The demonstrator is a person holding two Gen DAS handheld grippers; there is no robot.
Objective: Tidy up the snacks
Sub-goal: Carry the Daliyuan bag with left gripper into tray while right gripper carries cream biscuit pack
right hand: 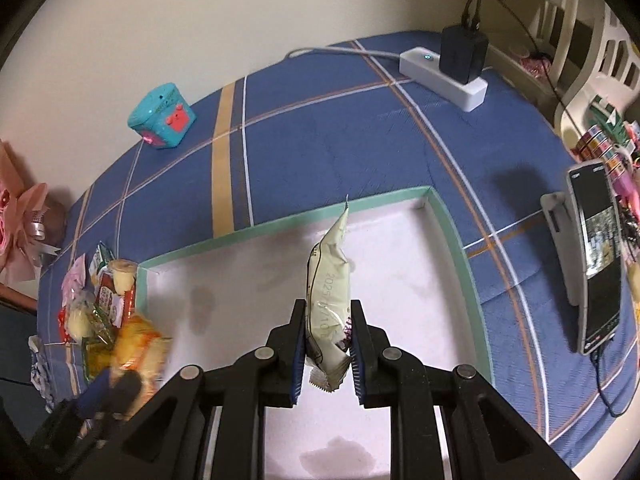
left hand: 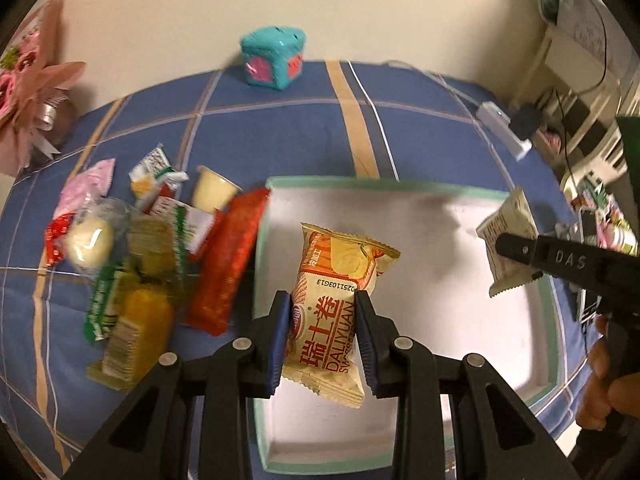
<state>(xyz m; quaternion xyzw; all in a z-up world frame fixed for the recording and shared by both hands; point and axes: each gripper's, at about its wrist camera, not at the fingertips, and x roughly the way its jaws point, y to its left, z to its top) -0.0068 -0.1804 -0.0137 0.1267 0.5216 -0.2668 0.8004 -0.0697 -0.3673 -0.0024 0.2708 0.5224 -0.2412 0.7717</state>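
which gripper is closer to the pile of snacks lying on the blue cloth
Left. The left gripper, holding a Swiss roll packet, hangs just inside the box's edge beside the snack pile. The right gripper, holding a pale packet, is toward the box's far side.

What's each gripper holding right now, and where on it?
Left gripper pinches the Swiss roll packet across its lower middle; right gripper pinches the pale packet near its lower end.

The tray (left hand: 400,184) is sitting on the tablecloth (left hand: 280,128), with the snack pile (left hand: 152,248) lying just left of its wall. The Swiss roll packet (left hand: 332,308) is hanging over the tray's left half and the pale packet (right hand: 330,292) over its right. The toy cube (left hand: 274,58) and power strip (right hand: 444,72) are sitting behind the tray, the phone (right hand: 596,256) standing to its right.
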